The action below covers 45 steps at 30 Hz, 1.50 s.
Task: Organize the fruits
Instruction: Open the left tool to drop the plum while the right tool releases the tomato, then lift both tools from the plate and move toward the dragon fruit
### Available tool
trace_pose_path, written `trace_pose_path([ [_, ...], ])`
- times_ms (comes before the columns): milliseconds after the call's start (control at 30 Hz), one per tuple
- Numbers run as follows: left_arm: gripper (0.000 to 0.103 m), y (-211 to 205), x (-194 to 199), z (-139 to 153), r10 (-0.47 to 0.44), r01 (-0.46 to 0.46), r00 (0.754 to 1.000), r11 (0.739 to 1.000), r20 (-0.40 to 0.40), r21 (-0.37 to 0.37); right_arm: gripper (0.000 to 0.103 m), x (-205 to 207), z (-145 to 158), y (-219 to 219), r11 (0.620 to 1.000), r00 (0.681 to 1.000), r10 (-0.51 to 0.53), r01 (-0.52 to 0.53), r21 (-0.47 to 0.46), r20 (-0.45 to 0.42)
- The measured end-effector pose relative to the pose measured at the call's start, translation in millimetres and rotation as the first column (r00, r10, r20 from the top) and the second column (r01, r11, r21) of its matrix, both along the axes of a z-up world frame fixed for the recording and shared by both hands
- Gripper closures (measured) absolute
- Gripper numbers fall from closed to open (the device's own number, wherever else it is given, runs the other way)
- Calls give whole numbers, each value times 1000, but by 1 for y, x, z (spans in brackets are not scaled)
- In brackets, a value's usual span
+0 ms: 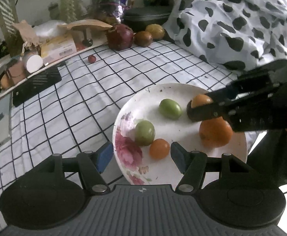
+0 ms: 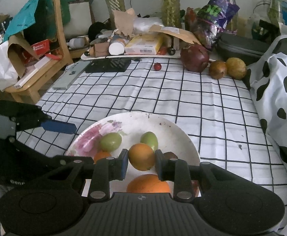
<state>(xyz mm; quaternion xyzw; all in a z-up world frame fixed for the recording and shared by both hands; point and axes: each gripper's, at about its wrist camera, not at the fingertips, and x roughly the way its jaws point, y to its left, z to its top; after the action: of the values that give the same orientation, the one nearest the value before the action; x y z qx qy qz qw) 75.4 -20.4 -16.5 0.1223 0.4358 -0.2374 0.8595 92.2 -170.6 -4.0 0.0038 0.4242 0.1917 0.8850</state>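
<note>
Fruits sat gathered on a white plate (image 1: 135,98) with pink flowers painted on its rim, set at the near edge of a counter covered by a white cloth (image 2: 202,106) with a black grid. On the plate lay two green fruits (image 1: 170,109) (image 1: 145,132), a small orange fruit (image 1: 159,148) and a big orange (image 1: 215,132). The right gripper (image 2: 141,162) reached in over the plate from the right in the left wrist view, its jaws narrow and clamped on another orange fruit (image 2: 142,159), which was held just above the plate, with the big orange below and nearer to the camera. The left gripper (image 1: 141,156) hung at the near rim of the plate, its jaws standing about half wide with nothing pressed between them; the small orange fruit lay just beyond them, beside the right blue pad (image 1: 177,158).

At the far side of the cloth stood a large dark red fruit (image 2: 194,58), with a brown fruit (image 2: 218,69) and a yellow fruit (image 2: 236,68) touching each other to its right. A small red fruit (image 2: 157,66) lay alone to the left of them. A spotted black-and-white cloth (image 2: 277,74) was heaped on the right.
</note>
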Motion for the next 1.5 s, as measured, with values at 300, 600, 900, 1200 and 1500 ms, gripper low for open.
trace_pose_path([
  [300, 40, -1, 10, 3, 14, -15, 999, 999, -30, -38, 73, 2, -4, 4, 1000, 1000, 5, -6, -15, -10],
  [600, 40, 2, 14, 8, 36, -37, 999, 998, -29, -49, 73, 4, -5, 6, 1000, 1000, 12, -12, -20, -11],
  [900, 40, 1, 15, 7, 50, -50, 999, 999, -17, -12, 12, 1, 5, -6, 998, 997, -58, 58, -12, 42],
  [1200, 40, -3, 13, 6, 35, -35, 999, 999, -8, 12, 0, 5, 6, -17, 989, 989, -140, 142, -32, 48],
  [1500, 40, -6, 13, 3, 22, -22, 1000, 1000, -20, 15, 0, 7, 5, -21, 982, 982, -184, 186, -46, 48],
])
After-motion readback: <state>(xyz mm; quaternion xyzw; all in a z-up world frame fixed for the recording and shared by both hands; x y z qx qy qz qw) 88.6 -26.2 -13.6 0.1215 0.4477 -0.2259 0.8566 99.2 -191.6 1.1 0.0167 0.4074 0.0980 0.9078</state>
